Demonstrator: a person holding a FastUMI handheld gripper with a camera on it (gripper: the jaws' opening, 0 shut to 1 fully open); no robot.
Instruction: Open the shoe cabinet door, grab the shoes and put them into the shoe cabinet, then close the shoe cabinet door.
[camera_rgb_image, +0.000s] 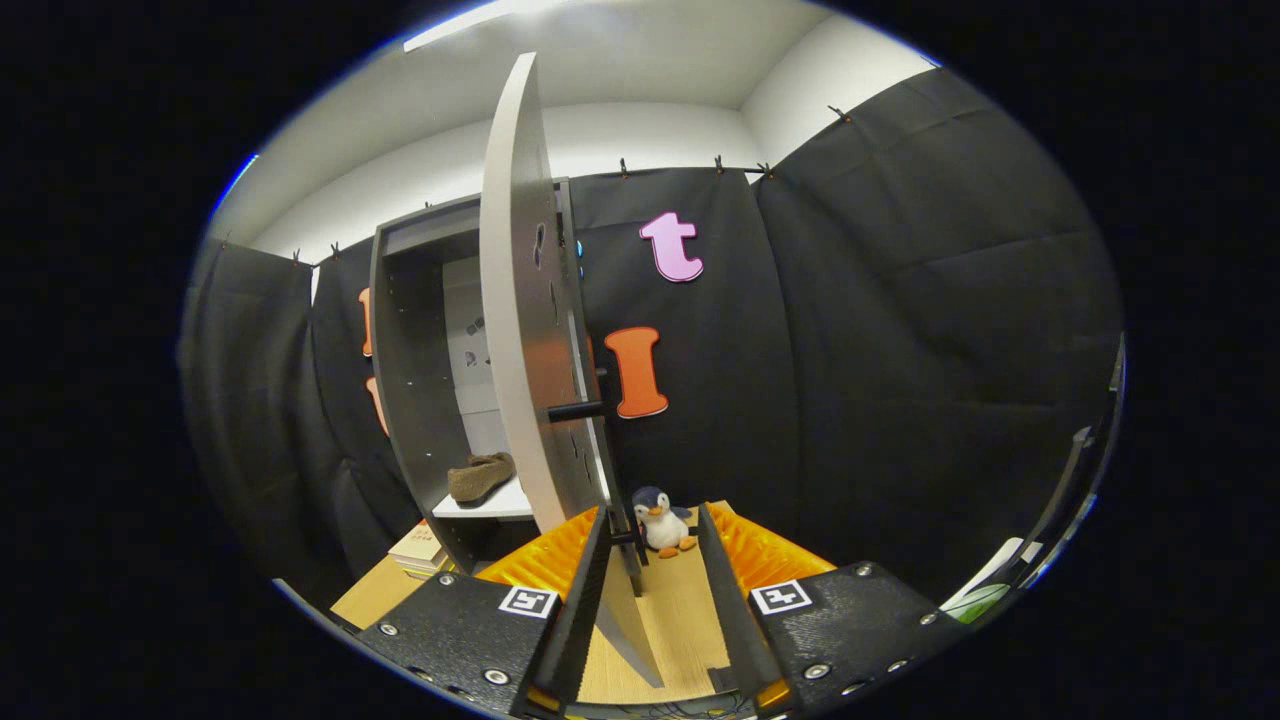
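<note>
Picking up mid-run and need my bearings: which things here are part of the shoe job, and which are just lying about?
Job: cabinet; its door, swung open, edge between the open gripper fingers; handle; shoe on the shelf.
Lying about: toy penguin; books beside the cabinet.

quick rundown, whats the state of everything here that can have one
shoe cabinet door: open, swung out edge-on toward the camera
shoe cabinet: open, inside in view
shoe: lying on a shelf inside the cabinet
hand-held gripper: open, door's lower edge between its fingers, not pressed
toy penguin: upright on the floor beyond the fingers
books: stacked by the cabinet's base
</note>
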